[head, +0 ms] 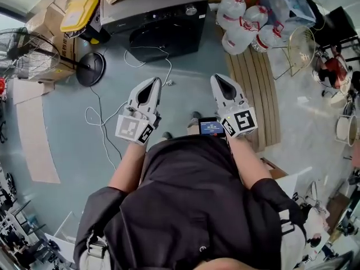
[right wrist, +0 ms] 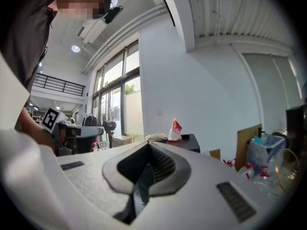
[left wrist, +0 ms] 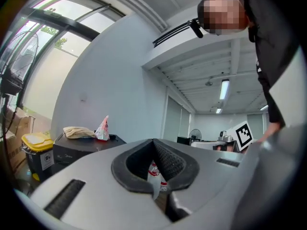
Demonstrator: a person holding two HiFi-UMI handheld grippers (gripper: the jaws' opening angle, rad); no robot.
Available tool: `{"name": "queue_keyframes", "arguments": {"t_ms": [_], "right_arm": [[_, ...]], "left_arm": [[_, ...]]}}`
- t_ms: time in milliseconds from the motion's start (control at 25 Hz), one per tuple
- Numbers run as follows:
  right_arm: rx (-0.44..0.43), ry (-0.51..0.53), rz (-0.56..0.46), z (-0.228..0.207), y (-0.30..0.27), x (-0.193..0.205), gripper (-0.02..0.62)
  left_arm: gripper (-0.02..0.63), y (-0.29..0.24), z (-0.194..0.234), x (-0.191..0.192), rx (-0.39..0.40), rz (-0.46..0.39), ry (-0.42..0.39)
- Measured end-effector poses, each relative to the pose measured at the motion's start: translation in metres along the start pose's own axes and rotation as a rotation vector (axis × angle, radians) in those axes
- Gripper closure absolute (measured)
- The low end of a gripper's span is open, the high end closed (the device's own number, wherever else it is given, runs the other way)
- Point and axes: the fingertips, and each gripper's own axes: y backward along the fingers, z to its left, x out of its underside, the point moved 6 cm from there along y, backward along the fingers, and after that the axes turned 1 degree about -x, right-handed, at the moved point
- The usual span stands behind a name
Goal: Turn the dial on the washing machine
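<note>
**Head view:** The washing machine [head: 163, 27] stands on the floor at 12 o'clock from the person. Its dial [head: 191, 10] is a small round knob at the right end of the control panel. The left gripper [head: 151, 89] and right gripper [head: 223, 86] are held side by side and level, both aimed at the machine but well apart from it. That pose probably suits someone standing square to the panel, and it fits walking up to the dial as well as stepping back from it. Each pair of jaws is together with nothing between. A fan [head: 22, 52] stands at 10 o'clock and water jugs [head: 247, 21] at 1 o'clock.

**Left gripper view:** The jaws meet at the tips and are empty. Only far-off clutter shows through the hollow behind the pads. This view gives the machine's side-on look, at 9 o'clock, with a folded cloth [left wrist: 79, 132] and a red-and-white bag [left wrist: 102, 128] on its lid. The gripper's body covers the spot where the dial would be.

**Right gripper view:** The jaws are also closed on nothing. The machine's top sits just above the jaw tips at 12 o'clock. The dial cannot be made out here either, so only the head view shows it.
</note>
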Motion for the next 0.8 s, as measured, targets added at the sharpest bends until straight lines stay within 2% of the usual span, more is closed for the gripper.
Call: {"name": "queue_keyframes", "arguments": {"t_ms": [120, 240, 440, 600, 800], "right_arm": [[0.030, -0.017, 0.022, 0.034, 0.002, 0.005, 0.594], [-0.009, 0.007, 0.043, 0.082, -0.009, 0.014, 0.594], [-0.016, 0.014, 0.042, 0.142, -0.012, 0.015, 0.594], [-0.021, 0.044, 0.072, 0.160, 0.002, 0.016, 0.594], [-0.032, 0.022, 0.077, 0.151, 0.024, 0.023, 0.594]], "left_arm": [[0.612, 0.042, 0.008, 0.002, -0.019, -0.002, -0.013], [0.612, 0.085, 0.022, 0.010, -0.025, 0.012, -0.047], [0.612, 0.152, 0.047, 0.024, -0.068, 0.016, 0.010], [0.612, 0.177, 0.053, 0.031, -0.106, 0.020, 0.022], [0.612, 0.184, 0.035, 0.035, -0.140, 0.007, 0.038]]}}
